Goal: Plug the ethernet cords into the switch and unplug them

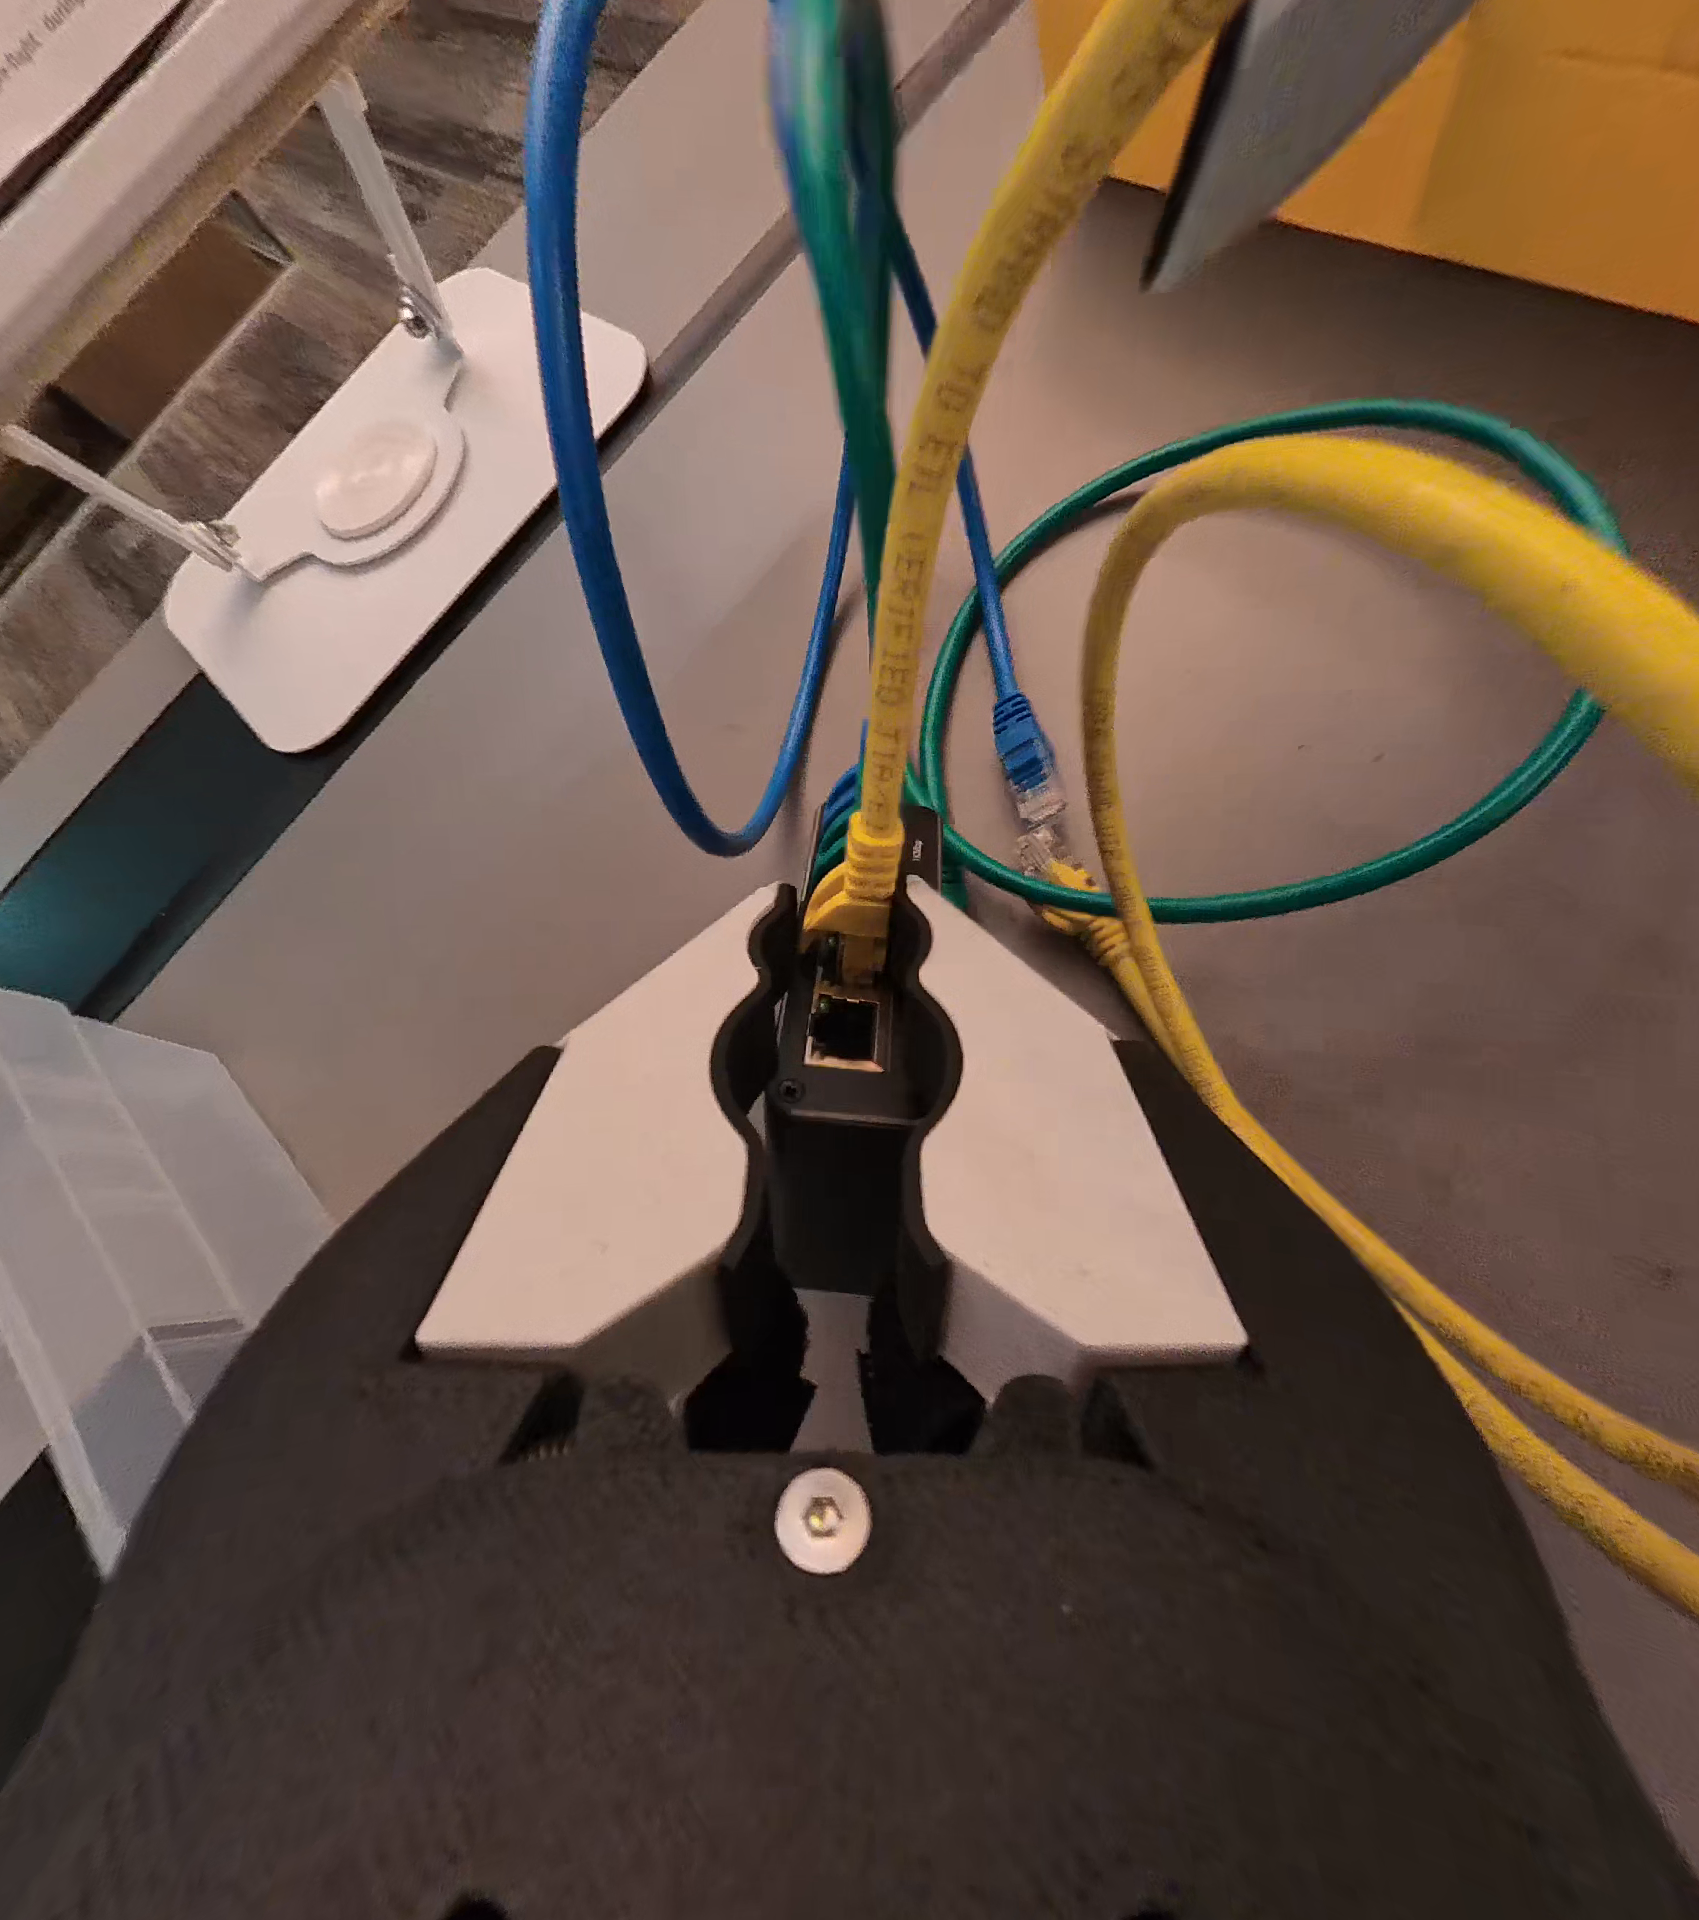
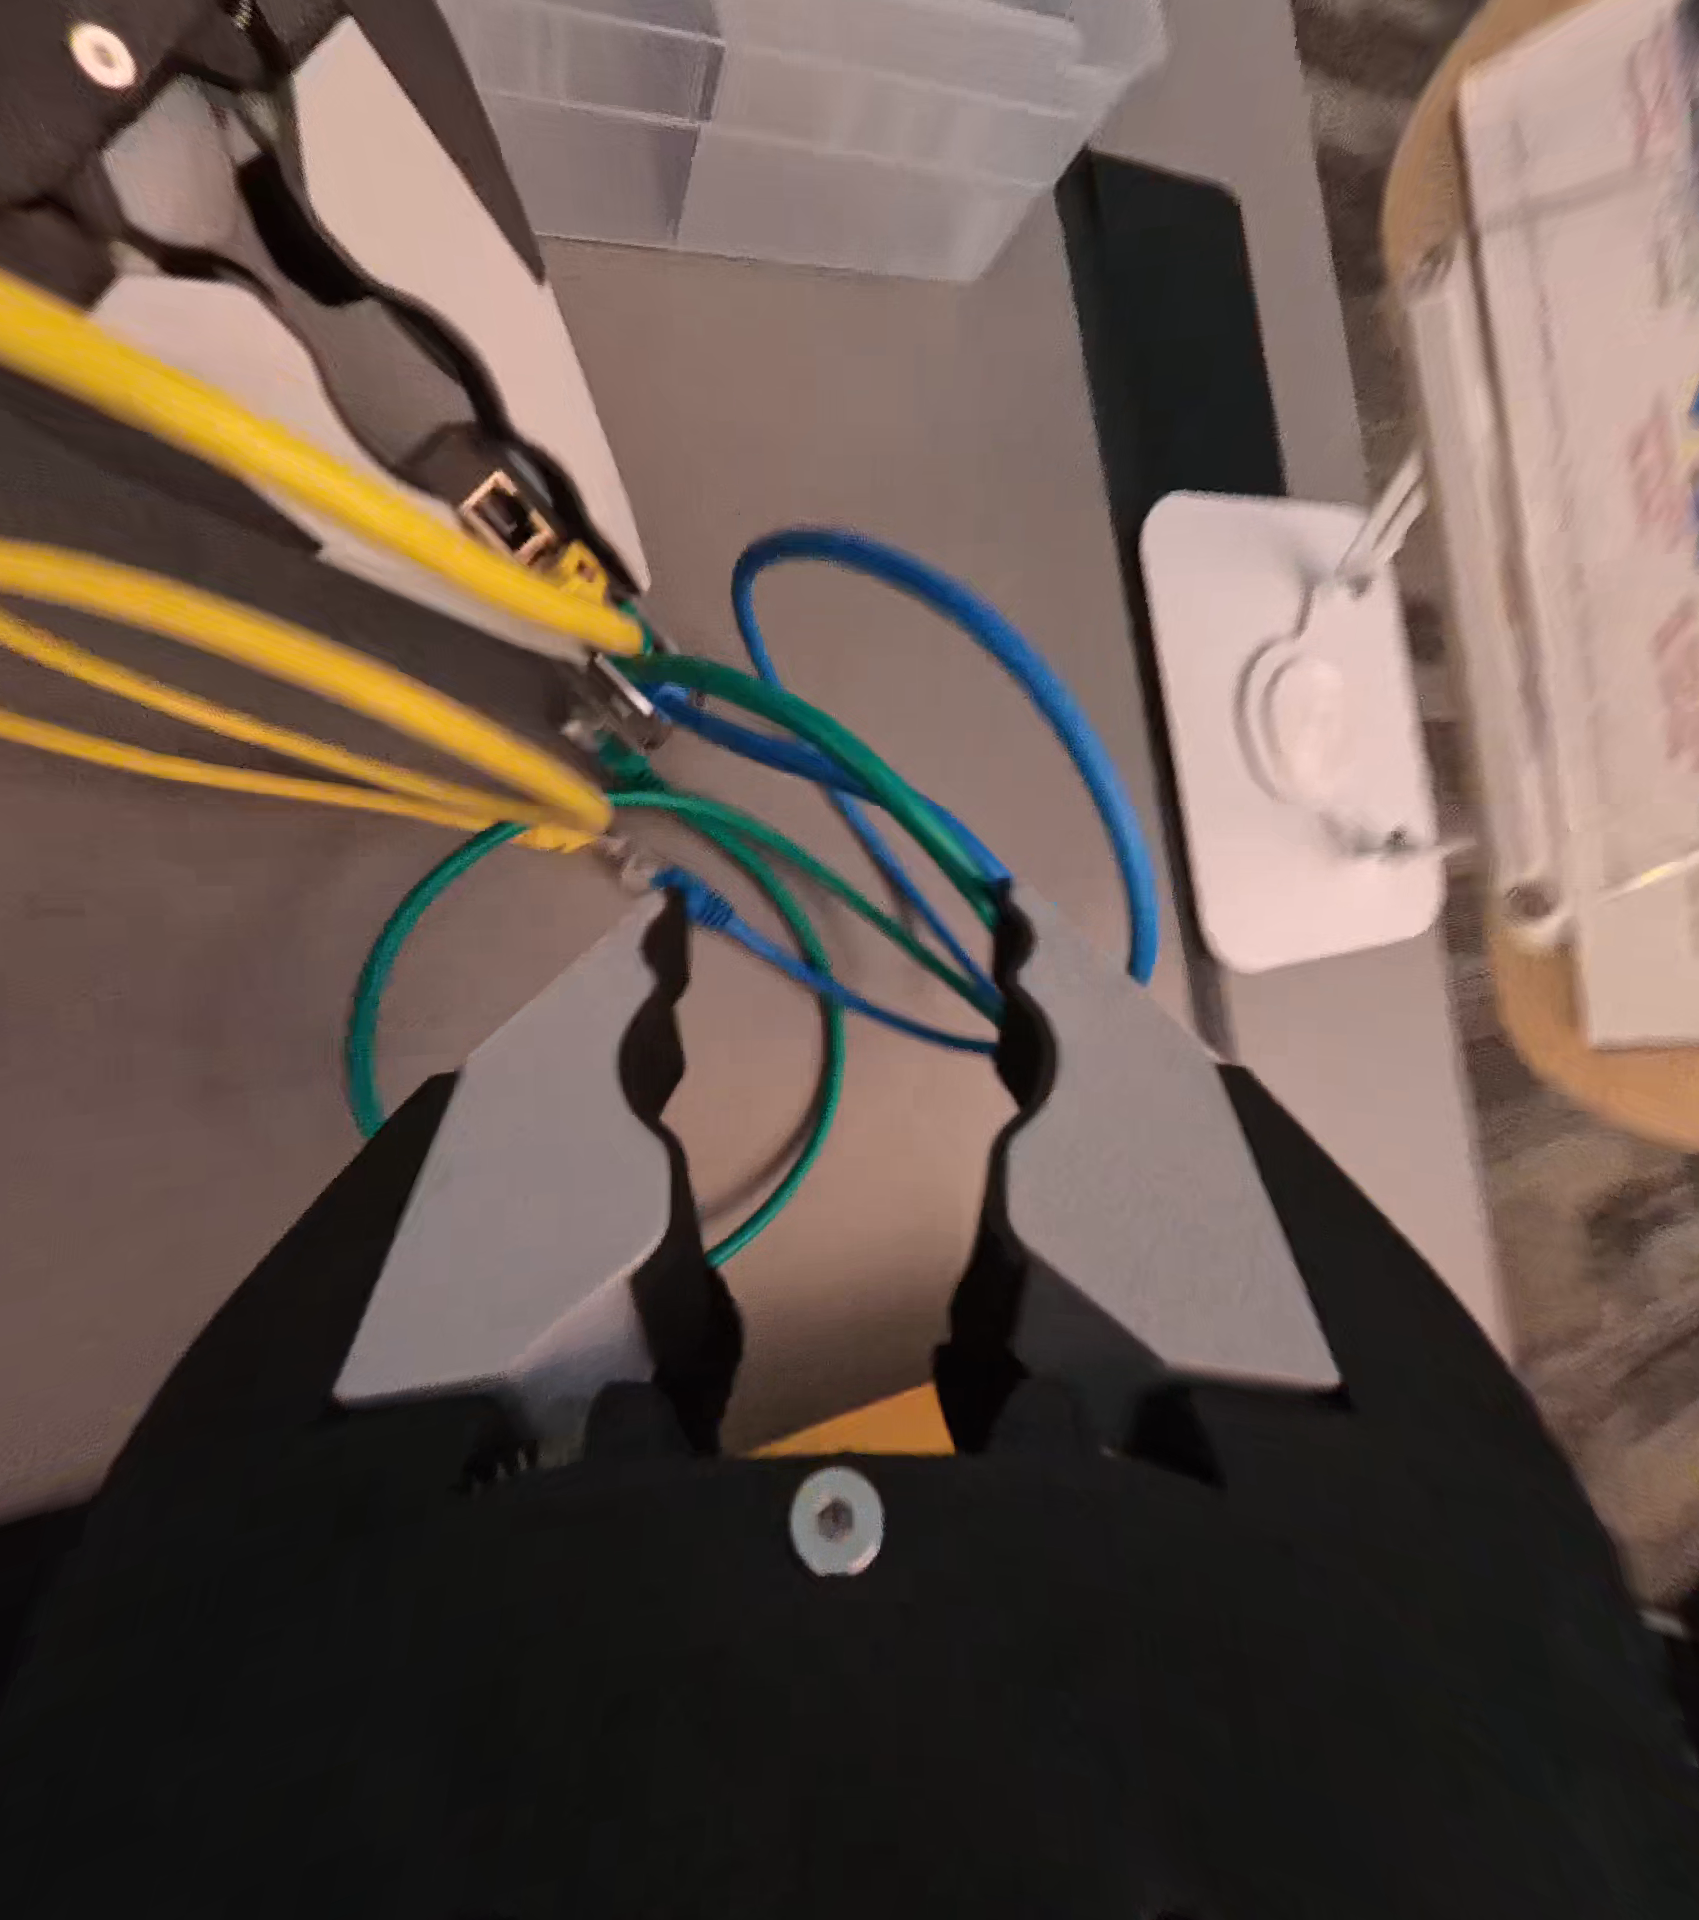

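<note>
My left gripper is shut on a small black switch and holds it over the grey table. A yellow cord is plugged into the switch by its yellow plug. The port beside it is empty. Blue and green cords also run to the switch's far end. A loose blue plug and a loose yellow plug lie on the table. My right gripper is open. Blue and green cords run across its gap to the right finger. The switch shows at upper left.
A white stand base sits at the table edge. A clear plastic box stands near the left gripper. A yellow cardboard box is at the far right. A round wooden table holds papers. Some 11 cm of space lies between my two pairs of fingers.
</note>
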The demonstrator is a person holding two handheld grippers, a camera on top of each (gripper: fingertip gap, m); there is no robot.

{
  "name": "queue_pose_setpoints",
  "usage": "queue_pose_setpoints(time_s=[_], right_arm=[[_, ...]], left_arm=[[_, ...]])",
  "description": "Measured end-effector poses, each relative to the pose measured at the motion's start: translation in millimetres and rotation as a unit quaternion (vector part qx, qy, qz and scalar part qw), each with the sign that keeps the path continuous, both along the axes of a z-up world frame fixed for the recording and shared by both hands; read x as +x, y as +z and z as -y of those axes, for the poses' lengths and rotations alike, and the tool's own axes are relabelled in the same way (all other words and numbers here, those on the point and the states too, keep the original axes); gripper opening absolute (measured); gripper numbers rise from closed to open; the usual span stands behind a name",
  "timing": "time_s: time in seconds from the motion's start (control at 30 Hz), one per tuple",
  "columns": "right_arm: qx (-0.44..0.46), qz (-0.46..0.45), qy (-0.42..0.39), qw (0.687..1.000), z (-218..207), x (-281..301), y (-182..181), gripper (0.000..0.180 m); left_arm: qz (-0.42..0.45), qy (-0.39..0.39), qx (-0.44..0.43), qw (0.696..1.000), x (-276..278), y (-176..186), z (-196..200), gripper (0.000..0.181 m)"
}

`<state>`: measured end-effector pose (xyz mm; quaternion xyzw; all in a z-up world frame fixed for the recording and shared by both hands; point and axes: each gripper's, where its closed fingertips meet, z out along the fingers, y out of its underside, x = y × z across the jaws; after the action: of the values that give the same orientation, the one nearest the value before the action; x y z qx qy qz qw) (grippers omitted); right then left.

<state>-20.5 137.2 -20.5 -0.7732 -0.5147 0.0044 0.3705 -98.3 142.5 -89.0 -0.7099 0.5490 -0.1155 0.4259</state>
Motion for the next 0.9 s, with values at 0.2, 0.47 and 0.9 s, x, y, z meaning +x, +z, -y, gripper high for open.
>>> queue_pose_setpoints(time_s=[0.2, 0.47, 0.9], right_arm=[[0.133, 0.056, 0.022, 0.989, -13.9, -16.5, 16.7, 0.052], [0.115, 0.12, 0.115, 0.979, 2.8, -43.6, -18.2, 0.055], [-0.003, 0.14, 0.122, 0.983, 14.4, -12.7, -57.3, 0.005]], left_arm=[[-0.003, 0.001, 0.023, 1.0, -7.0, 0.8, 0.4, 0.014], [-0.031, -0.042, 0.088, 0.995, -2.0, -0.8, 8.6, 0.014], [-0.044, -0.047, 0.06, 0.996, -12.6, -15.3, 9.8, 0.079]])
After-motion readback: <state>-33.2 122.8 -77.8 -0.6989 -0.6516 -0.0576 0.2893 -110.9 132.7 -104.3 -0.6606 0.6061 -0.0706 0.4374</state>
